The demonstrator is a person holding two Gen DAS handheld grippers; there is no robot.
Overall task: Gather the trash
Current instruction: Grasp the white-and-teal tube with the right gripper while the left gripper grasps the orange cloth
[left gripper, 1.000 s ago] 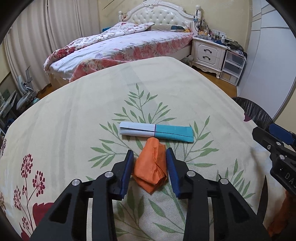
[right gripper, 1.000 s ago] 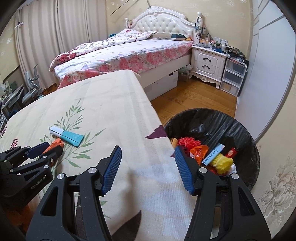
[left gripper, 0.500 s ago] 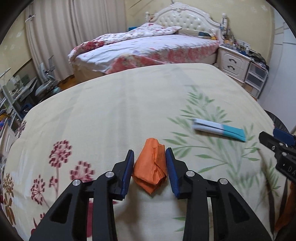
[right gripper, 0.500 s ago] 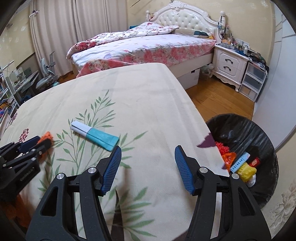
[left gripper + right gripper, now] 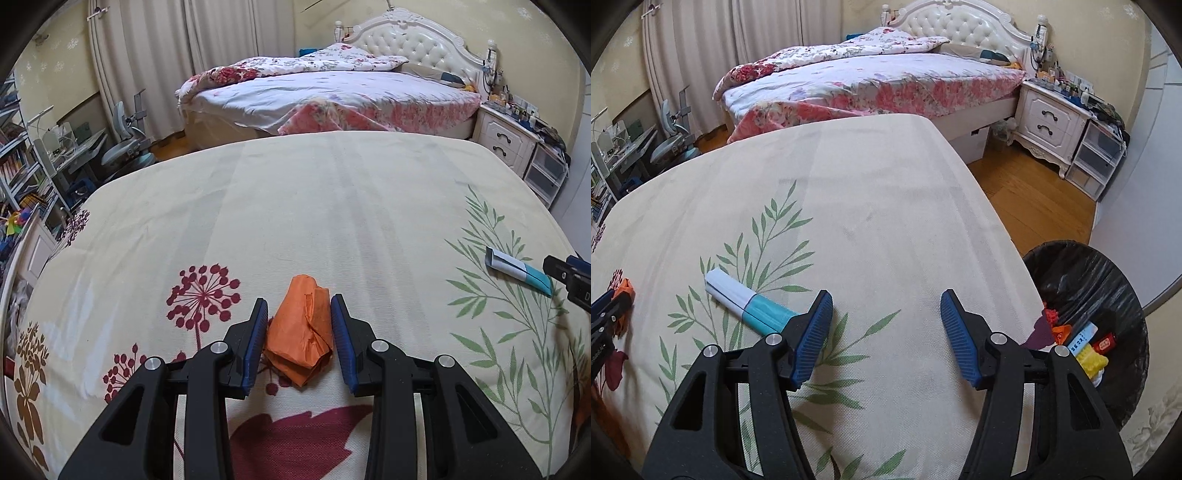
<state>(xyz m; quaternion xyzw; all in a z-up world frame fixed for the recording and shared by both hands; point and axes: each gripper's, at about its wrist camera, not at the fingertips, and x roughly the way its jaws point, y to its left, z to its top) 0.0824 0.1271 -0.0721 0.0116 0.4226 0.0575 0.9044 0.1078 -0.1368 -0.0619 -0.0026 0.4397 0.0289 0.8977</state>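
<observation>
**Orange wad clamped, blue-white packet half hidden**

The left gripper (image 5: 298, 334) has its blue pads pinched on the crumpled orange wrapper (image 5: 300, 338), held above the floral tablecloth (image 5: 332, 206). From the right wrist that wrapper is just an orange sliver at 9 o'clock, mostly hidden by the left tool.

The right gripper (image 5: 886, 334) has its jaws spreading, nothing between them, only cloth. The blue-and-white packet (image 5: 746, 302) lies at its 10 o'clock, the teal end tucked behind the left finger. In the left view the packet sits at 3 o'clock.

Only the right wrist shows the black-lined trash bin (image 5: 1108, 280) at 4 o'clock, beside the table edge, its contents partly cut off by the finger.
</observation>
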